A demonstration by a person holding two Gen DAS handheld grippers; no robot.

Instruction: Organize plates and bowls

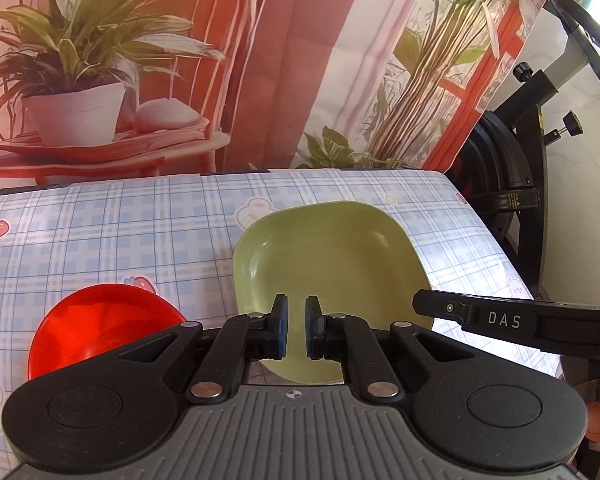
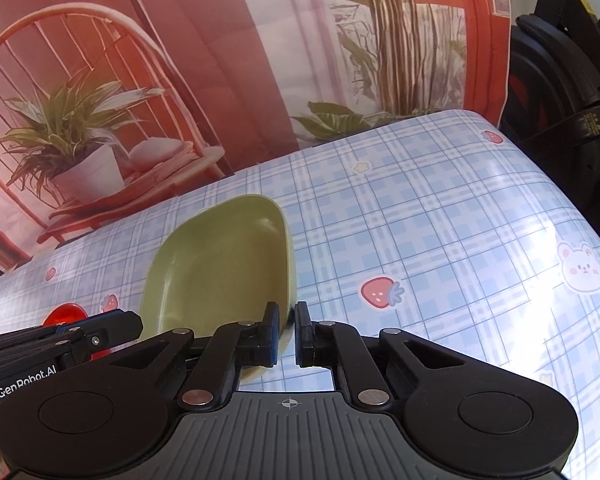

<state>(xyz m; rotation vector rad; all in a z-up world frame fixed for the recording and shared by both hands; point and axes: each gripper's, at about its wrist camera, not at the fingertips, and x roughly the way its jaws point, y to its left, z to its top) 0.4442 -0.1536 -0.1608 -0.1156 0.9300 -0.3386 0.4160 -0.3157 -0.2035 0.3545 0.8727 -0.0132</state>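
Observation:
A green square plate (image 1: 328, 276) lies on the checked tablecloth (image 1: 100, 232). A red translucent bowl (image 1: 96, 328) sits to its left. My left gripper (image 1: 294, 330) hangs over the plate's near edge, jaws nearly closed with a narrow gap, holding nothing. The right gripper's arm (image 1: 500, 322) reaches in from the right beside the plate. In the right wrist view the green plate (image 2: 224, 264) lies ahead to the left. My right gripper (image 2: 286, 334) is at its near right rim, jaws a narrow gap apart and empty. The red bowl (image 2: 66, 314) peeks out behind the left gripper (image 2: 60, 338).
A printed backdrop (image 1: 180, 60) with a plant and chair hangs behind the table. A black exercise bike (image 1: 520, 160) stands past the table's right edge. The tablecloth (image 2: 440, 240) stretches to the right of the plate.

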